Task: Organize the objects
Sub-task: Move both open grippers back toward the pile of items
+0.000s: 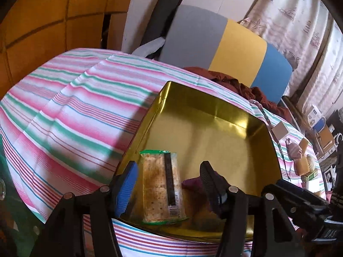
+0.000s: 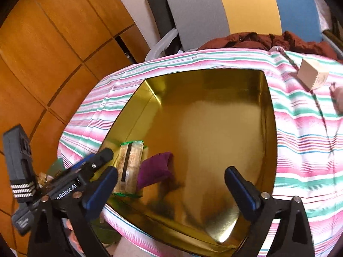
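Crackers (image 1: 162, 185) in a clear, green-edged wrapper lie flat in the near corner of the gold tin (image 1: 216, 115), between the left gripper (image 1: 169, 184)'s part-open, empty jaws. Beside them sits a purple pouch (image 2: 155, 169). The pack looks light, crinkly and brittle, so a gentle hold across its long sides would suit. The right gripper (image 2: 171, 189) gapes wide over the tin, holding nothing. Farther off, a small box (image 2: 313, 76) rests on the striped cloth (image 1: 70, 107).

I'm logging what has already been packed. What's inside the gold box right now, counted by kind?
Cracker packets: 1, cracker packet in the gold box
Purple pouches: 1, purple pouch
Total: 2
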`<state>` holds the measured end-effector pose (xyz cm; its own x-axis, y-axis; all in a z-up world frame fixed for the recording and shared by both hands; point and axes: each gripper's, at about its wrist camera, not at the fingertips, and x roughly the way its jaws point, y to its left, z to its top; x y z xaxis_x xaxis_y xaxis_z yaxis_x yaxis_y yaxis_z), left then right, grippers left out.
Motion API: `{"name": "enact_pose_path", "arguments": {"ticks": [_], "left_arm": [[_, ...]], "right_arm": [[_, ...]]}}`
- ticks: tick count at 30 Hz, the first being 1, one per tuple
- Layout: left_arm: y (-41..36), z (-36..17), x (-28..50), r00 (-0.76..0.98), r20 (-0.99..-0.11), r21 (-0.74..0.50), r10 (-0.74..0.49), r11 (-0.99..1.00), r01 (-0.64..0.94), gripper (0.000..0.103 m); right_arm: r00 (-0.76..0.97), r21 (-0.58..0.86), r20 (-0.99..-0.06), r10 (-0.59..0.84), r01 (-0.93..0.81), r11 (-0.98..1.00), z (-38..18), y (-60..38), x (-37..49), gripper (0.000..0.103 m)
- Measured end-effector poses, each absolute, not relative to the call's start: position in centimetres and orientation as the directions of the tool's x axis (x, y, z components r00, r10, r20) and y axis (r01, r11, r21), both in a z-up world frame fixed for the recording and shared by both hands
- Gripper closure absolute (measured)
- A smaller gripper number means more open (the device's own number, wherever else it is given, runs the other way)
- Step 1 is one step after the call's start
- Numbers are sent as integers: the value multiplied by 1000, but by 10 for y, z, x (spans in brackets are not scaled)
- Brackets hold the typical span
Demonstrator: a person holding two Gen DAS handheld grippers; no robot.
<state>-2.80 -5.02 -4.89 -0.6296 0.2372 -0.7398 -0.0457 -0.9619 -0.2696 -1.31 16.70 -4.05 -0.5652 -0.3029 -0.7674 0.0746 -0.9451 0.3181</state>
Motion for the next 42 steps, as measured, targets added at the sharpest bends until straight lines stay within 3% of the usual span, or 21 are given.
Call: {"name": "enact_pose_path", "arguments": {"ticks": [4, 11, 24, 38, 42], "left_arm": [[-43, -46, -26, -628, -732, -283, 264, -956, -72, 42], [-21, -46, -18, -623, -718, -286, 310, -948, -142, 42], [30, -30, 7, -625, -666, -276, 408, -913, -301, 42], [101, -21, 21, -550, -682, -256, 483, -861, -439, 42], [122, -22, 26, -518, -694, -248, 499, -842, -479, 42]], "right_arm": [[-591, 229, -782, -199, 25, -973, -35, 173, -9, 0], [-658, 217, -737, -155, -14, -976, -21, 215, 9, 0], [-623, 161, -782, -21, -170, -972, -26, 315, 44, 0], [-562, 149, -783, 266, -584, -798, -24, 472, 105, 0], [-476, 80, -800, 366, -688, -721, -22, 504, 116, 0]]}}
